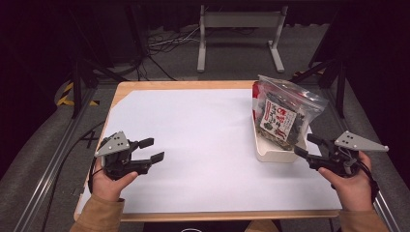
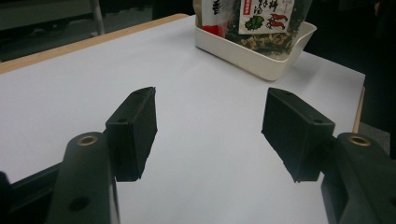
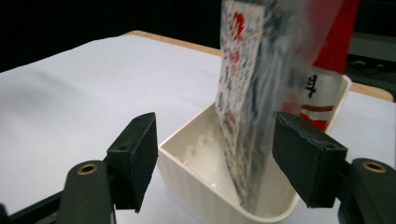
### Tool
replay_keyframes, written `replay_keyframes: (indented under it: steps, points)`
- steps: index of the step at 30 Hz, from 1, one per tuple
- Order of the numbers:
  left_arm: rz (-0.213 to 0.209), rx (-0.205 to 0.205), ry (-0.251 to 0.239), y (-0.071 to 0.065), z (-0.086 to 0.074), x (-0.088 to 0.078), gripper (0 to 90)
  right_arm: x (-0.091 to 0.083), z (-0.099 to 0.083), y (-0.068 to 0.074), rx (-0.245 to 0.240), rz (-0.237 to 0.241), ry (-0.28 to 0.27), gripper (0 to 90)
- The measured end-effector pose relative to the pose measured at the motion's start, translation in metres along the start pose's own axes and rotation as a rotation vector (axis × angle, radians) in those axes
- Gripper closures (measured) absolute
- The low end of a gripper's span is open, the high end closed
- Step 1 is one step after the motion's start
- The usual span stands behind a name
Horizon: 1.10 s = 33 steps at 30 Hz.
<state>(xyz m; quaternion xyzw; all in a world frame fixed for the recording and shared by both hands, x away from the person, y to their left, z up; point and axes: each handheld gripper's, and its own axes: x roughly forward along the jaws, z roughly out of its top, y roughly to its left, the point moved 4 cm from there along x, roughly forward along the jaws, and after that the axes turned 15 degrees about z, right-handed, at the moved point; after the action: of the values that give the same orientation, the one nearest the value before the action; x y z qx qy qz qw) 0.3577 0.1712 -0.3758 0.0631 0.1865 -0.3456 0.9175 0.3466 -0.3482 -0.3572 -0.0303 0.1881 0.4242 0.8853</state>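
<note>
A cream plastic bin (image 1: 270, 153) (image 2: 261, 63) (image 3: 196, 182) stands at the right side of the white table sheet (image 1: 193, 145). A clear zip bag (image 1: 285, 113) (image 2: 266, 18) (image 3: 252, 93) with dark contents and a red-and-white label stands upright in the bin, with a red packet (image 1: 255, 96) (image 3: 334, 51) behind it. My left gripper (image 1: 151, 150) (image 2: 209, 135) is open over the bare sheet at the left, nothing between its jaws. My right gripper (image 1: 308, 145) (image 3: 215, 163) is open just off the bin's near right corner, its jaws level with the bin and bag and apart from them.
The wooden table edge (image 1: 193, 84) borders the sheet. Beyond the table stand a grey metal frame (image 1: 239, 29), cables (image 1: 159, 43) on the floor and black tripod legs (image 1: 87, 72). Metal rails (image 1: 48, 169) run along the table's left side.
</note>
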Motion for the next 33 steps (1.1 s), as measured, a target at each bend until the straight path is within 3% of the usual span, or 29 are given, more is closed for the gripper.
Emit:
replay_keyframes:
  steps: [8, 16, 23, 33]
  points:
    - [-0.005, 0.002, 0.003, 0.000, -0.009, -0.002, 34.6, 0.017, -0.020, 0.012, 0.007, 0.068, 0.027, 31.6]
    - [-0.011, 0.001, -0.001, 0.002, -0.021, -0.005, 32.9, 0.038, -0.035, 0.022, -0.017, 0.131, 0.066, 31.6]
    - [0.010, 0.004, -0.005, 0.006, -0.033, -0.008, 32.3, 0.055, -0.048, 0.028, -0.022, 0.192, 0.098, 33.7]
    - [0.014, -0.010, -0.003, 0.009, -0.038, -0.010, 31.3, 0.065, -0.054, 0.030, -0.026, 0.209, 0.120, 32.6]
